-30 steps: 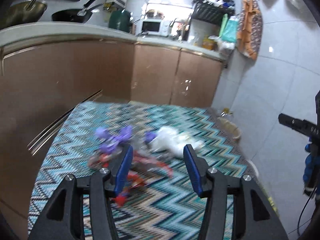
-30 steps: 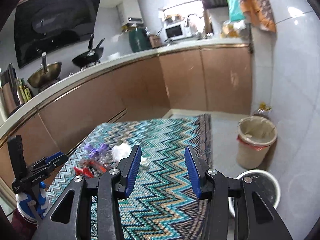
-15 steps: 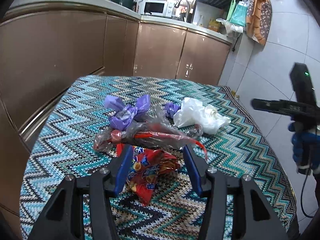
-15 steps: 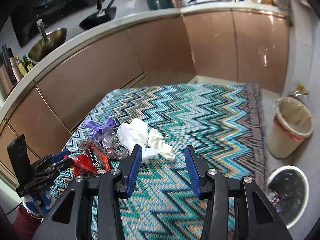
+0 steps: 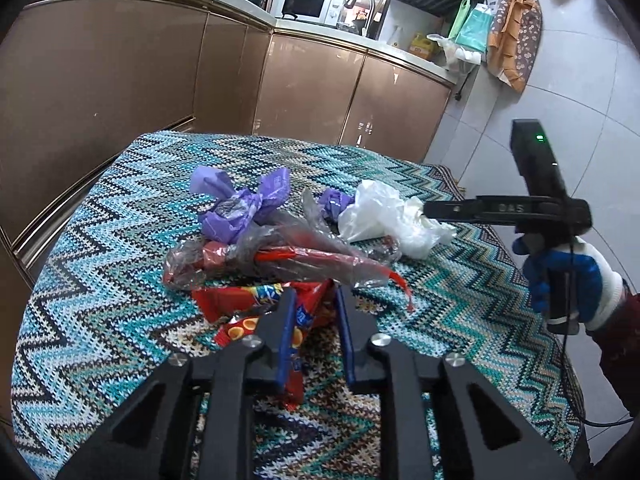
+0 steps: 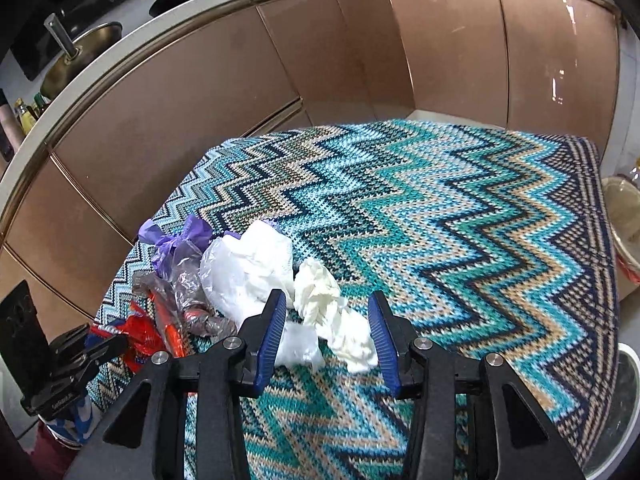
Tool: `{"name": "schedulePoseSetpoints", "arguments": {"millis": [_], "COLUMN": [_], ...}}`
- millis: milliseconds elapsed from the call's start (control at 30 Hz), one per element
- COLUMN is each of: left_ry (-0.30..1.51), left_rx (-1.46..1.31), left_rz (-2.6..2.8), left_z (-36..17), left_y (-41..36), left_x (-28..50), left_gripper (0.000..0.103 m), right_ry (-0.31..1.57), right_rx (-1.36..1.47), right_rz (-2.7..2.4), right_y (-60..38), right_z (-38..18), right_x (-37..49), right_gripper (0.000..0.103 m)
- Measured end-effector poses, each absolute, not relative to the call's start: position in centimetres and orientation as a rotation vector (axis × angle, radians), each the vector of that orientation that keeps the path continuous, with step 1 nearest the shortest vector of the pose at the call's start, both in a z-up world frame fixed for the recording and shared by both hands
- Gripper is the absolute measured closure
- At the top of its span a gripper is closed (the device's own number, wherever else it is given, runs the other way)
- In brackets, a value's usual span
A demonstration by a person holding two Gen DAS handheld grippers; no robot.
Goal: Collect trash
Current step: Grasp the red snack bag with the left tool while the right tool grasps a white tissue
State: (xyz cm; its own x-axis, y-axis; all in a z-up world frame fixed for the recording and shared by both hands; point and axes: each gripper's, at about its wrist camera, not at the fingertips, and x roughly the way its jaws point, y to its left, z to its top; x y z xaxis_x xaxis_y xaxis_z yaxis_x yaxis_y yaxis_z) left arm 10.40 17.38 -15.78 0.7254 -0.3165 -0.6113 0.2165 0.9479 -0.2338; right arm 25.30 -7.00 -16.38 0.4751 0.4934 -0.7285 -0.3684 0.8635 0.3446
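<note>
A pile of trash lies on a zigzag-patterned cloth. My left gripper has its jaws narrowed around a red snack wrapper, gripping its edge. Behind it lie a clear plastic bag with red contents, a purple wrapper and crumpled white tissue. My right gripper is open, its jaws on either side of the crumpled white tissue, low over the cloth. It also shows in the left wrist view, by the tissue. The white plastic and purple wrapper lie to its left.
Brown cabinets curve around behind the cloth-covered surface. A beige bin stands at the right edge, and a white-rimmed bin sits below it. A microwave stands on the counter.
My left gripper moved down and forward and closed its jaws on the red snack wrapper. My right gripper dropped toward the white tissue, which now sits between its open jaws.
</note>
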Motion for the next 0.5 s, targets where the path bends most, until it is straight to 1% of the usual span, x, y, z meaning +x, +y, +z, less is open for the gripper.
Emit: {"name": "schedulePoseSetpoints", "arguments": {"millis": [100, 200, 267, 300, 367, 467, 500], "left_ry": [0.692, 0.683, 0.676, 0.673, 0.666, 0.656, 0.651], "left_rx": [-0.162, -0.169, -0.177, -0.182, -0.188, -0.197, -0.2], "left_rz": [-0.296, -0.291, -0.286, -0.283, -0.276, -0.264, -0.261], "left_z": [-15.5, -15.2, -14.9, -14.7, -14.4, -13.8, -13.6], "left_y": [17.3, 17.3, 17.4, 17.5, 17.6, 17.9, 18.0], "left_x": [10.0, 9.4, 8.8, 8.5, 7.9, 7.1, 6.8], "left_gripper": [0.089, 0.089, 0.089, 0.089, 0.09, 0.09, 0.09], "right_ry": [0.957, 0.981, 0.998, 1.007, 1.026, 1.003, 0.989], "right_rx": [0.153, 0.172, 0.184, 0.188, 0.195, 0.188, 0.188], "right_rz": [0.531, 0.528, 0.524, 0.525, 0.531, 0.518, 0.511], "right_y": [-6.7, -6.6, -6.6, -6.5, -6.4, -6.7, -6.9], "right_z": [-16.9, -17.3, -17.7, -17.9, -18.3, -17.8, -17.4], "right_x": [26.0, 26.5, 26.7, 26.9, 27.0, 26.3, 25.9], "right_gripper": [0.062, 0.065, 0.073, 0.075, 0.089, 0.096, 0.096]}}
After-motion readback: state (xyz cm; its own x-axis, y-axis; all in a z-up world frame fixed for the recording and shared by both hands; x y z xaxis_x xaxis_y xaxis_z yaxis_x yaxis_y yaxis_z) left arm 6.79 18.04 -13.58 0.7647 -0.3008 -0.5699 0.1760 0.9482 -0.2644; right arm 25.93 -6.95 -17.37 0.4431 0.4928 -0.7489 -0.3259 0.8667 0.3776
